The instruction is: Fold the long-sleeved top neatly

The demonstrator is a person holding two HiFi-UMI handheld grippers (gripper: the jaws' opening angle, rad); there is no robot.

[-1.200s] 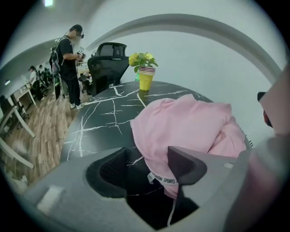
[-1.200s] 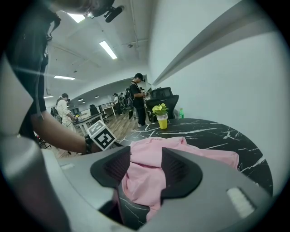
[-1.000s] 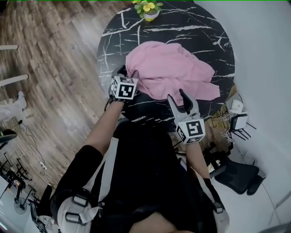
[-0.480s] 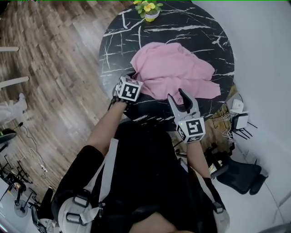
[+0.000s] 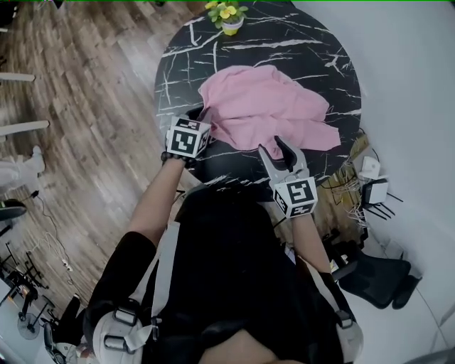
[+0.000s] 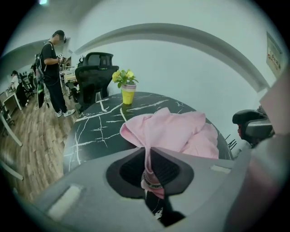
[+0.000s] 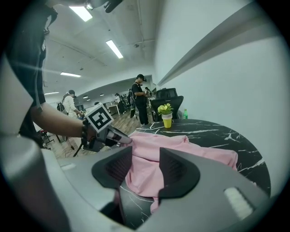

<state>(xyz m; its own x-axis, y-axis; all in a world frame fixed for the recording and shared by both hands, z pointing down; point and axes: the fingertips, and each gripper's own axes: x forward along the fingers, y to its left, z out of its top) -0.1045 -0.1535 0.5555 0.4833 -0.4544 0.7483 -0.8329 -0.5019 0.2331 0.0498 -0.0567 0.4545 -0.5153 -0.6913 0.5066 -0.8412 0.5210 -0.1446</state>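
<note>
Holds the right tongs (image 7: 146,158) nearest, at 5 o'clock of the black marbled tabletop (image 5: 178,71). Has the jaws spread and gripping nothing, aimed gently downward, with the near edge of the pink long-sleeved top (image 5: 263,106) just beyond the tips.

Has the left tongs (image 6: 148,174) at 8 o'clock of that top, jaws just now closing and clenched on a pinch of its edge (a cuff or hem band, judging by the printed strip in the bite). Points them steeply down, forearm (image 5: 160,192) reaching out from the body. Has that corner raised off the tabletop, with the rest lying crumpled about the middle.

Looks like the opening step: picking up and spreading out, no fold made yet. Calls next, probably, for a second grip with the right tongs on the near edge, then a pull apart to flatten the cloth.

Leaves a pot of yellow flowers (image 5: 231,21) at the far rim, 12 o'clock, well apart from the top.
</note>
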